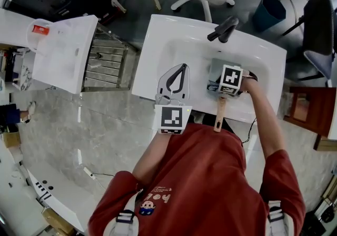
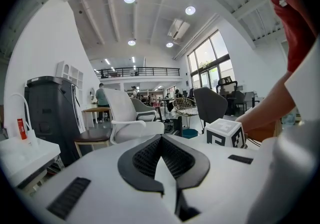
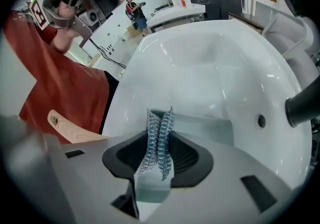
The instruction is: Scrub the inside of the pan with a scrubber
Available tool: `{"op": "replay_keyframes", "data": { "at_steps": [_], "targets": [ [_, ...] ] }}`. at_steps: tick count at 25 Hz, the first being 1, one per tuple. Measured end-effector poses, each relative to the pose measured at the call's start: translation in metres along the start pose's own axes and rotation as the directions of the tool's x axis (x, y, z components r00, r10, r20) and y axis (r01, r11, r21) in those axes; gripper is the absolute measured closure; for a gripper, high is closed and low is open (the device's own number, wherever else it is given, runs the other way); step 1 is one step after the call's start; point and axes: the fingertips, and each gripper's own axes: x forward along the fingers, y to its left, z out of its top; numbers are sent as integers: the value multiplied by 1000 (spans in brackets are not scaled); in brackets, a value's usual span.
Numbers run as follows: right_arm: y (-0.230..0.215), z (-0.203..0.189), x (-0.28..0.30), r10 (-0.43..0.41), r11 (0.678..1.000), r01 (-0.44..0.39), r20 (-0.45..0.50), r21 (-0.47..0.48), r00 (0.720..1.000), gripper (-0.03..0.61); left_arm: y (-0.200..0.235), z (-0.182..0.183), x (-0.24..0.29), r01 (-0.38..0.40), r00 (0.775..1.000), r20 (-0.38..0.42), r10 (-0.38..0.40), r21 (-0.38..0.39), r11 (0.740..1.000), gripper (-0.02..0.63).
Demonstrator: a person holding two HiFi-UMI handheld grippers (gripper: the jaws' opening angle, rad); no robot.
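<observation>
The sink [image 3: 200,63] is glossy, smooth white; the scrubber [image 3: 158,138] is shiny woven metal mesh; the pan handle [image 3: 67,127] is pale matt wood; the tap [image 3: 302,105] is matt black

red t-shirt [image 1: 205,177], grey shoulder straps [image 1: 123,218]

Faucet [image 1: 223,29] overhangs the sink [image 1: 174,35] behind the pan [image 1: 215,69] (open deck to its left).

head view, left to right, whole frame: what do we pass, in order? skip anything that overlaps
Red-labelled container → metal rack → left gripper, tongs shut and empty → right gripper, tongs shut on the scrubber → blue bin → dark chair.
</observation>
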Motion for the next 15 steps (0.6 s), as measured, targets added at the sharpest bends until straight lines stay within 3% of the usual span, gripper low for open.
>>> {"op": "replay_keyframes", "data": {
  "at_steps": [15],
  "targets": [
    [-6, -1, 2, -34, 999, 35, -31, 9, 999, 431, -6, -6, 6, 34, 999, -24, -34, 9, 999, 604]
  ]
}}
